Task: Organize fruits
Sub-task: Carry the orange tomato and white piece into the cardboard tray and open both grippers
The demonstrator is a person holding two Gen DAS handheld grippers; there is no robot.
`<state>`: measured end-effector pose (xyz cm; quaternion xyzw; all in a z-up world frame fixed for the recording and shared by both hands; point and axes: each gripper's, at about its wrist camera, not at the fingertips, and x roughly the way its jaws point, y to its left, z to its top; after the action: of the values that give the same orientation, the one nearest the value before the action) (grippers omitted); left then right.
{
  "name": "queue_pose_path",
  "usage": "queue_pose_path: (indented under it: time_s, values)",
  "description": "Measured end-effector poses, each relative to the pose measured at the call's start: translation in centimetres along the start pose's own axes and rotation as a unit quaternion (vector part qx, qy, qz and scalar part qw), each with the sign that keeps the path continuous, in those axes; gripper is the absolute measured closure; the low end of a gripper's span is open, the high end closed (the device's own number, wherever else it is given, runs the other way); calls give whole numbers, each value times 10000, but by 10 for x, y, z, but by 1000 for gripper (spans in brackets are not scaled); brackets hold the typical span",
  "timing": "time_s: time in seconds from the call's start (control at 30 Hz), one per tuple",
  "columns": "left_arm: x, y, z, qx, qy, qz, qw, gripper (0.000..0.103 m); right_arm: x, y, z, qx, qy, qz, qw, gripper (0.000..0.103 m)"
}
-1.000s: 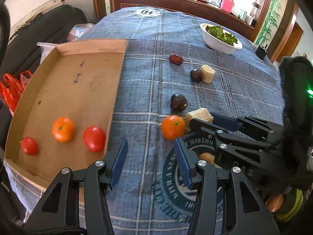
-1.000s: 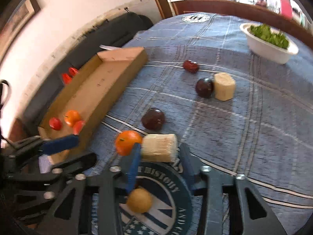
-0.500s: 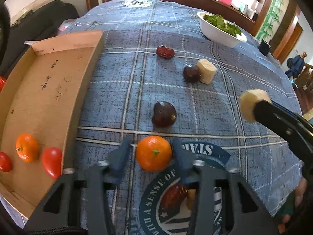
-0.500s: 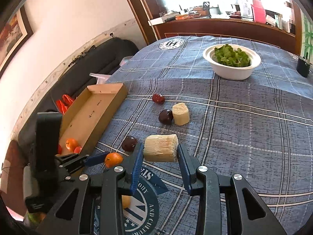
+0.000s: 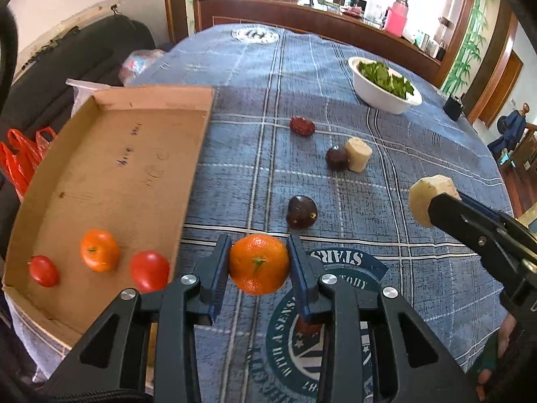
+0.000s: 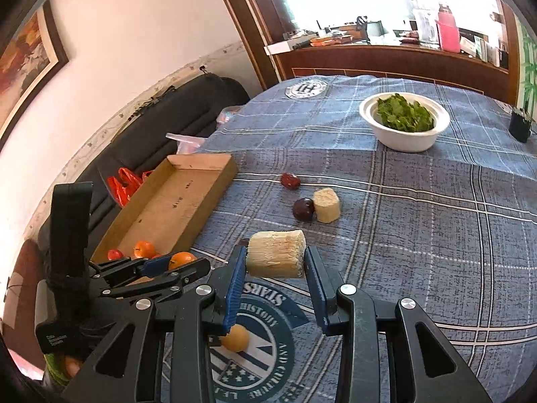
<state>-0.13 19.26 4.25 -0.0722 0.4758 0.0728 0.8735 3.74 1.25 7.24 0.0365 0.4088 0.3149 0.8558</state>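
Mandarin orange (image 5: pixel 258 263), just right of the cardboard tray (image 5: pixel 110 181), clamped between the left claw (image 5: pixel 258 268) pads for transfer to the tray's sorted fruit. Right claw (image 6: pixel 276 268), farther right, grips a sugarcane piece (image 6: pixel 277 257) aloft.

Left gripper (image 5: pixel 258 263): black frame, blue-padded fingers (image 5: pixel 220 265), angled downward, closed on a round orange tangerine (image 5: pixel 259 264) above the blue plaid table (image 5: pixel 386 268). Right gripper (image 6: pixel 276 268): same build, clamped on a pale cylindrical cut piece (image 6: pixel 277 253), raised over that table.
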Motion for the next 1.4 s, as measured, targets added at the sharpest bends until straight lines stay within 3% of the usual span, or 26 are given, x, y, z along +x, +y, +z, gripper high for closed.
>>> queue_pose_path:
  time_s: [0.6, 1.4]
  values:
    - [-32, 36, -4, -196, -319, 224, 9990, 72, 2, 41, 1, -334, 16, 258, 9991, 67]
    - [-41, 81, -4, -513, -420, 394, 9970, 72, 27, 86, 7, -732, 175, 540, 9957, 67]
